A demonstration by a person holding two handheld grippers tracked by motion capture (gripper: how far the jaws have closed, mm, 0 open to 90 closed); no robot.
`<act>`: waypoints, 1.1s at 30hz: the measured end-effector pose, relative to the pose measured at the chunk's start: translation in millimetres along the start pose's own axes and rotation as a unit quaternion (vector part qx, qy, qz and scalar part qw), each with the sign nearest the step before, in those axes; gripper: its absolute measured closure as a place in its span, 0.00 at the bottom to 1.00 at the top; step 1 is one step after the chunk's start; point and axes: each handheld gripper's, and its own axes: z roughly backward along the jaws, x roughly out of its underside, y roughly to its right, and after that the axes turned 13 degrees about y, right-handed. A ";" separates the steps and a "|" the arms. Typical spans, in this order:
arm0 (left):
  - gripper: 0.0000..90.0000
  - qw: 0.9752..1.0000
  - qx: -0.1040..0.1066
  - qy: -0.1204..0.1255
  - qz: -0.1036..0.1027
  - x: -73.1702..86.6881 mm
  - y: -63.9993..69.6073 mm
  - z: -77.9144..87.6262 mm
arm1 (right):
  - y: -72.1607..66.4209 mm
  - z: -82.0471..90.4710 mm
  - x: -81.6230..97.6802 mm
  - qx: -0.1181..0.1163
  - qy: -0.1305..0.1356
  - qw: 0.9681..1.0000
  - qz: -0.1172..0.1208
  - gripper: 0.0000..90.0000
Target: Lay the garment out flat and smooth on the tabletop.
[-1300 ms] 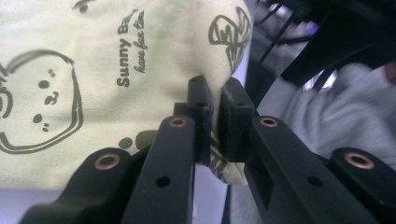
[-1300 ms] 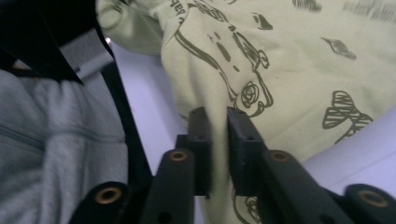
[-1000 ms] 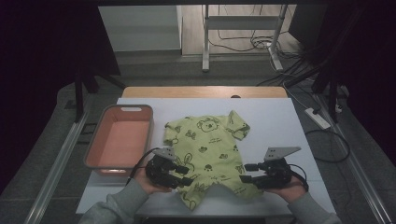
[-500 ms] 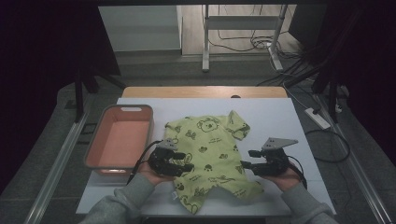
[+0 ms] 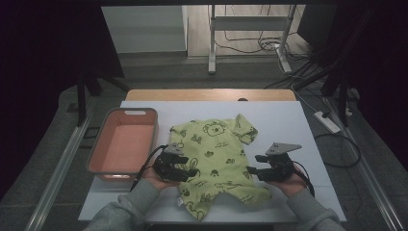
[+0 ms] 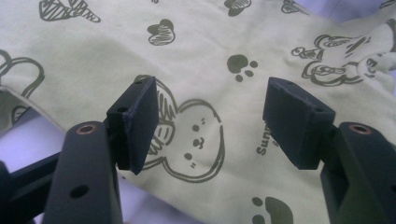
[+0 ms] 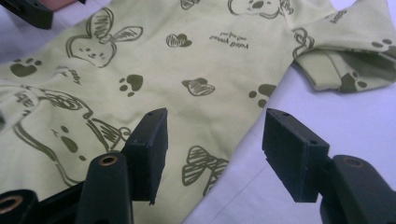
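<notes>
Table: white top, wooden far edge.
Floor: grey, cables far right.
Stand: white metal legs, far.
Light: dim, dark sides.

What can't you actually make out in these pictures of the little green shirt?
- High view: the shirt has its left edge hidden by the left gripper.
- Left gripper view: print cut off by the frame and pads.
- High view: the basket front wall's inside is hidden.
</notes>
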 end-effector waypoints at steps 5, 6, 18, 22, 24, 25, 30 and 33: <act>0.40 1.000 -0.003 0.002 0.007 2.5 -1.4 0.9 | 1.6 -0.3 2.4 0.002 -0.002 1.000 -0.003 0.46; 0.40 1.000 -0.004 0.004 0.007 2.9 -1.6 1.3 | 2.0 0.1 2.6 0.003 0.000 1.000 -0.003 0.46; 0.37 0.999 -0.020 0.042 0.016 2.0 -0.3 19.4 | 5.0 12.8 5.0 0.016 0.034 0.999 -0.009 0.45; 0.37 0.999 -0.021 0.046 0.019 1.8 0.6 22.1 | 7.8 16.2 5.7 0.027 0.037 0.999 -0.010 0.45; 0.36 0.999 -0.024 0.043 0.020 1.7 1.4 21.5 | 9.8 15.2 6.2 0.030 0.036 0.999 -0.013 0.45; 0.36 0.999 -0.025 0.042 0.021 1.8 1.7 20.7 | 10.6 14.1 6.3 0.032 0.034 0.999 -0.014 0.45; 0.36 0.999 -0.029 0.027 0.021 2.0 2.1 13.7 | 14.7 2.6 4.3 0.038 0.022 0.999 -0.011 0.45; 0.36 0.999 -0.032 0.013 0.022 2.5 2.9 5.4 | 20.0 -7.5 1.7 0.042 0.015 0.999 -0.014 0.45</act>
